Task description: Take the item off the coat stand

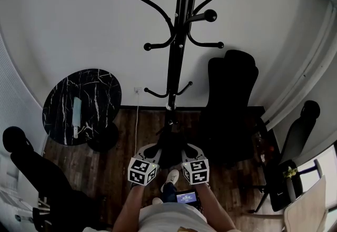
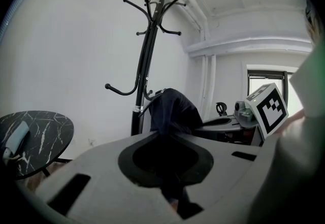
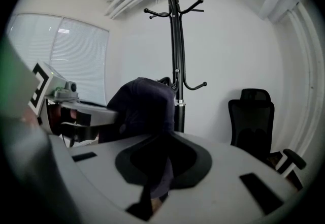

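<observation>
The black coat stand [image 1: 174,41] rises against the white wall, and all of its hooks that show are bare. A dark cloth item [image 1: 169,148] hangs low in front of the stand's base, between my two grippers. My left gripper [image 1: 154,153] is shut on the cloth's left side and my right gripper [image 1: 189,153] is shut on its right side. In the left gripper view the dark cloth [image 2: 172,108] bunches up out of the left gripper [image 2: 167,164], with the stand [image 2: 144,65] behind it. In the right gripper view the cloth [image 3: 144,103] rises from the right gripper [image 3: 161,163] beside the stand [image 3: 177,55].
A round black marble table [image 1: 100,86] with a pale object [image 1: 77,115] on it stands to the left. A black office chair [image 1: 231,99] stands right of the stand, another dark chair [image 1: 301,128] farther right, and one [image 1: 31,168] at lower left. The floor is dark wood.
</observation>
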The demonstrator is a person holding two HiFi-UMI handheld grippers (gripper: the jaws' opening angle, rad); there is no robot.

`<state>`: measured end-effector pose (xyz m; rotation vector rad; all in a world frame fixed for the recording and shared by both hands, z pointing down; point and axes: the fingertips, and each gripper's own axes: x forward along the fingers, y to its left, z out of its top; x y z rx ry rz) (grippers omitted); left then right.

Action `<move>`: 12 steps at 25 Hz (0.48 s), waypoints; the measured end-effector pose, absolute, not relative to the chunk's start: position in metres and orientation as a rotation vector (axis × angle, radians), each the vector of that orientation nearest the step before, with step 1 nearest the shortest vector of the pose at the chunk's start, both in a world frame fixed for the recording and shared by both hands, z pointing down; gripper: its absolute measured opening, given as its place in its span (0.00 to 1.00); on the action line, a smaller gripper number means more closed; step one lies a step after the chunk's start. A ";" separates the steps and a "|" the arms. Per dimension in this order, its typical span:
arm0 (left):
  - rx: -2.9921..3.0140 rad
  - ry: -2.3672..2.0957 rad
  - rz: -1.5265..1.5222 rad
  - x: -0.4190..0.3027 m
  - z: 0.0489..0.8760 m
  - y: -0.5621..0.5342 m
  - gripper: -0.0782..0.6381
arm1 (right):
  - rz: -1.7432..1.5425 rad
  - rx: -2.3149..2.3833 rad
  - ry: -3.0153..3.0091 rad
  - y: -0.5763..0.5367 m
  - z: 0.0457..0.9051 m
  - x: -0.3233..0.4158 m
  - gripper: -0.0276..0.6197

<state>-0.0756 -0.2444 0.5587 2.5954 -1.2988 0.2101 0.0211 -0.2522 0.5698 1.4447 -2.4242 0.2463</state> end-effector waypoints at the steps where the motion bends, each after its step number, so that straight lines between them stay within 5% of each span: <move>1: 2.593 -1.296 0.196 -0.075 0.557 -0.242 0.15 | 0.242 1.448 -2.428 -0.251 0.568 0.022 0.09; 12: 2.579 -1.311 0.154 -0.079 0.551 -0.218 0.15 | 0.224 1.453 -2.440 -0.226 0.559 0.020 0.09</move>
